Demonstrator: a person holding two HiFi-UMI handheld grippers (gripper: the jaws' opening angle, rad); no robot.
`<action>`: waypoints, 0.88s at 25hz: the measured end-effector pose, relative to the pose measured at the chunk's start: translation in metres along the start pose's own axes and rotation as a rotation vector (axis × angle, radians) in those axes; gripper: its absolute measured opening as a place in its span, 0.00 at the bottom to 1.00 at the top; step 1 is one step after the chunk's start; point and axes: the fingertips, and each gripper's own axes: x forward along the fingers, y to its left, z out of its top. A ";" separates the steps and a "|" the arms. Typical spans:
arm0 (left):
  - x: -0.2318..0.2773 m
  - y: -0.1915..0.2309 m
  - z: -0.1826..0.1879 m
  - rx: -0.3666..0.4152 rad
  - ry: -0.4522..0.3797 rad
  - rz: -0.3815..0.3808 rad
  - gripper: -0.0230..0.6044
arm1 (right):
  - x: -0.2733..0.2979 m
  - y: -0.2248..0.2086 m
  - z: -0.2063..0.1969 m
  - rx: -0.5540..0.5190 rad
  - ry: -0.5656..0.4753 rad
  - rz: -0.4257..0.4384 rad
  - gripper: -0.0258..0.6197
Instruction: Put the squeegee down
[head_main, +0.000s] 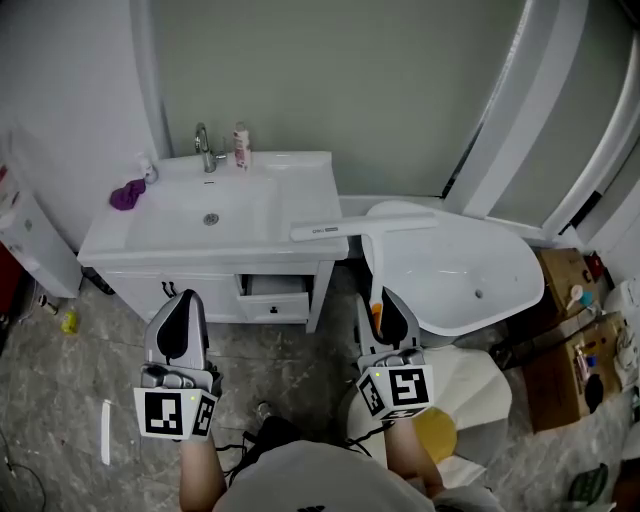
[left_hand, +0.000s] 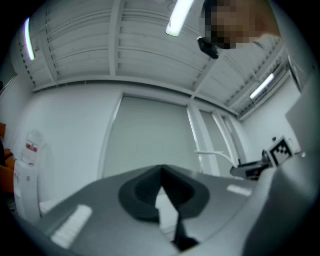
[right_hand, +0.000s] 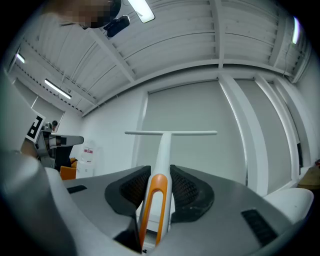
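A white squeegee with an orange grip is held in my right gripper, its long blade crosswise above the gap between vanity and bathtub. In the right gripper view the squeegee stands between the dark pads, which press on its handle from both sides; the blade points away at the wall. My left gripper hovers in front of the vanity drawers, holding nothing. In the left gripper view the left gripper has its pads meeting at the tips, with nothing between them.
A white vanity with a sink, a tap, a small bottle and a purple cloth stands at the left. A white bathtub lies at the right. Cardboard boxes stand at the far right. A white strip lies on the marbled floor.
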 end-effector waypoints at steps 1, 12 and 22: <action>0.004 0.003 -0.001 0.000 0.001 -0.001 0.05 | 0.005 0.000 -0.001 -0.001 0.002 -0.004 0.23; 0.061 0.046 -0.021 -0.001 -0.003 -0.023 0.05 | 0.075 0.005 -0.018 0.005 0.012 -0.020 0.23; 0.100 0.089 -0.035 -0.003 -0.009 -0.053 0.05 | 0.129 0.018 -0.026 0.019 0.010 -0.045 0.23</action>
